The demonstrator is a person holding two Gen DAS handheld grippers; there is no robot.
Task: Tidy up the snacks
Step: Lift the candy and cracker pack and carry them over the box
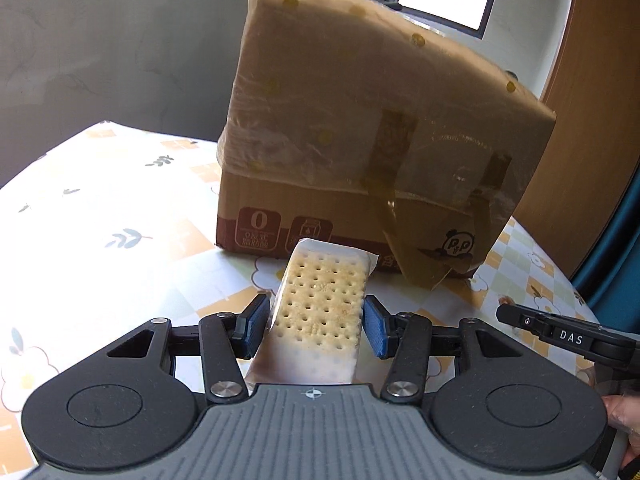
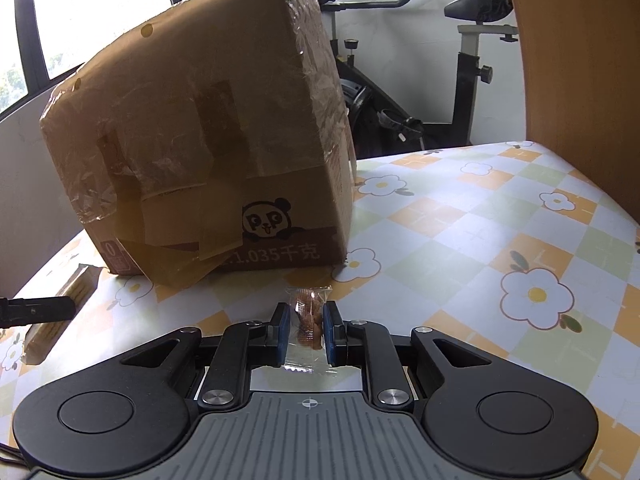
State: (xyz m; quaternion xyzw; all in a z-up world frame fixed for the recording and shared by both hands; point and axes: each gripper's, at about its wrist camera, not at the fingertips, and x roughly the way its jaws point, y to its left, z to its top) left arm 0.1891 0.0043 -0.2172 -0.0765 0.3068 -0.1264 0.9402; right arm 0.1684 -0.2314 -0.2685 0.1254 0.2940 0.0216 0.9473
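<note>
My left gripper [image 1: 316, 326] is shut on a wrapped pack of pale crackers [image 1: 320, 304], held flat between the blue pads above the table. A taped cardboard box [image 1: 376, 128] with a panda print stands just beyond it. In the right wrist view my right gripper [image 2: 306, 330] is shut on a small clear packet of brown snack [image 2: 307, 320], close to the same box [image 2: 200, 140]. The cracker pack [image 2: 66, 300] and one left finger [image 2: 36, 310] show at that view's left edge.
A flowered checked cloth [image 2: 480, 240] covers the table. The right gripper's finger [image 1: 560, 334] and a hand [image 1: 624, 416] enter the left wrist view at lower right. An exercise bike [image 2: 420, 80] stands behind the table, with a wooden panel [image 2: 580, 60] at right.
</note>
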